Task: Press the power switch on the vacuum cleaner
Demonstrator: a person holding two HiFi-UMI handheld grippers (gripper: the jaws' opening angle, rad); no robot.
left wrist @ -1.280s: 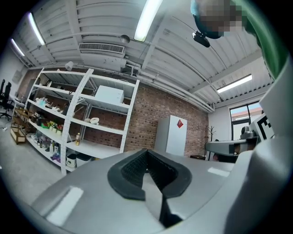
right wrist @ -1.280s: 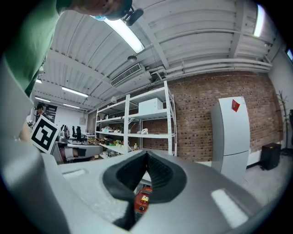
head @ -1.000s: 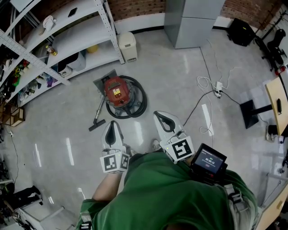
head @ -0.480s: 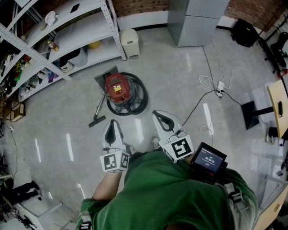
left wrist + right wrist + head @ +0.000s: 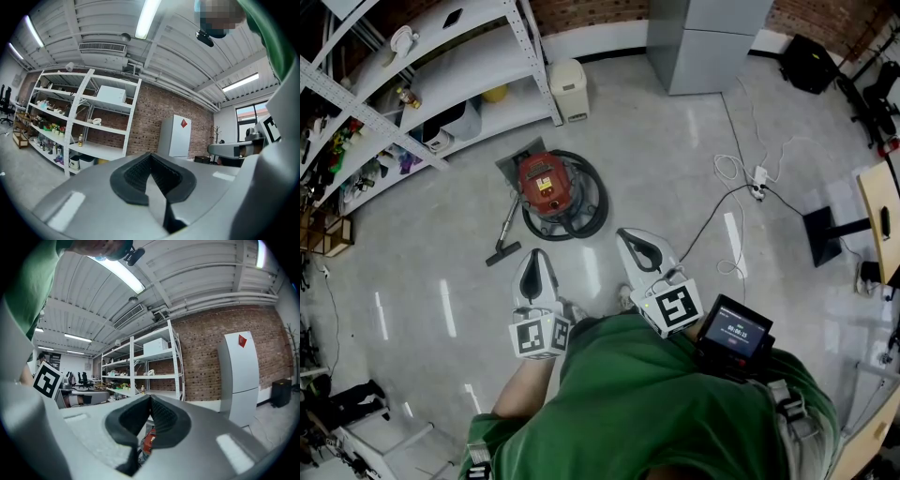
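Observation:
A red canister vacuum cleaner (image 5: 544, 185) sits on the grey floor ahead of me, ringed by its black hose (image 5: 592, 208), with a floor nozzle (image 5: 497, 253) at its left. My left gripper (image 5: 534, 265) and right gripper (image 5: 631, 241) are held near my body, short of the vacuum, both shut and empty. A sliver of the red vacuum (image 5: 149, 441) shows through the gap in the right gripper view. The left gripper (image 5: 151, 157) view looks at shelving, and the right gripper (image 5: 151, 399) points the same way.
White metal shelving (image 5: 441, 75) with small items stands at the left. A white bin (image 5: 570, 90) and a grey cabinet (image 5: 703, 42) lie beyond the vacuum. A power strip (image 5: 757, 184) with cables lies on the floor at right. A wooden desk edge (image 5: 877, 225) is far right.
The view has shifted slightly; the vacuum sits a little higher in the frame than a second ago. Both grippers hold their places and stay shut.

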